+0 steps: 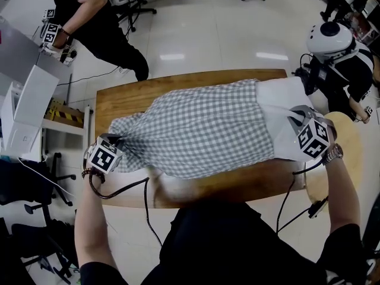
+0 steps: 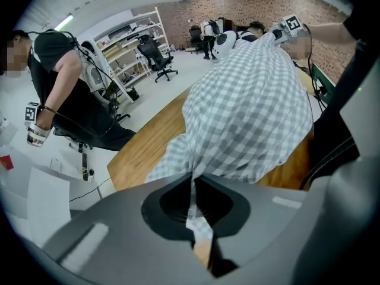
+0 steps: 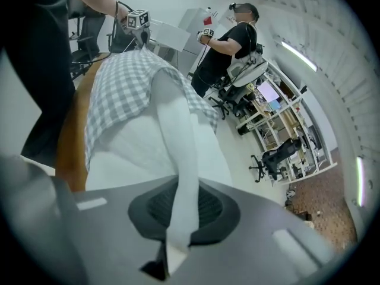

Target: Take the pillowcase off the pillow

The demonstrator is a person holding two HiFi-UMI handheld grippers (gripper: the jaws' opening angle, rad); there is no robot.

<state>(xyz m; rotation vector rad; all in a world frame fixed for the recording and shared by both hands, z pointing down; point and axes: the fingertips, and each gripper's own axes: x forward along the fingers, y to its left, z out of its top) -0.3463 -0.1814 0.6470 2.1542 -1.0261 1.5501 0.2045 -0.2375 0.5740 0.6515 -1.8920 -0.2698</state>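
A grey-and-white checked pillowcase [image 1: 202,126] covers most of a white pillow [image 1: 279,120] that lies across the wooden table [image 1: 124,97]. The pillow's bare white end sticks out on the right. My left gripper [image 1: 116,140] is shut on a pinched corner of the pillowcase [image 2: 249,111] at the left end; the checked cloth runs between its jaws [image 2: 191,180]. My right gripper [image 1: 297,116] is shut on a fold of the white pillow [image 3: 178,141] at the right end, with the pillowcase [image 3: 122,85] stretching away beyond it [image 3: 183,186]. Both ends are lifted off the table.
A person in black [image 1: 101,22] stands beyond the table's far left corner, wearing marker cubes. White boxes [image 1: 27,105] stand at the left. A round wooden top [image 1: 347,153] and a white-helmeted figure [image 1: 329,37] are at the right. Cables [image 1: 145,200] hang off the table's near edge.
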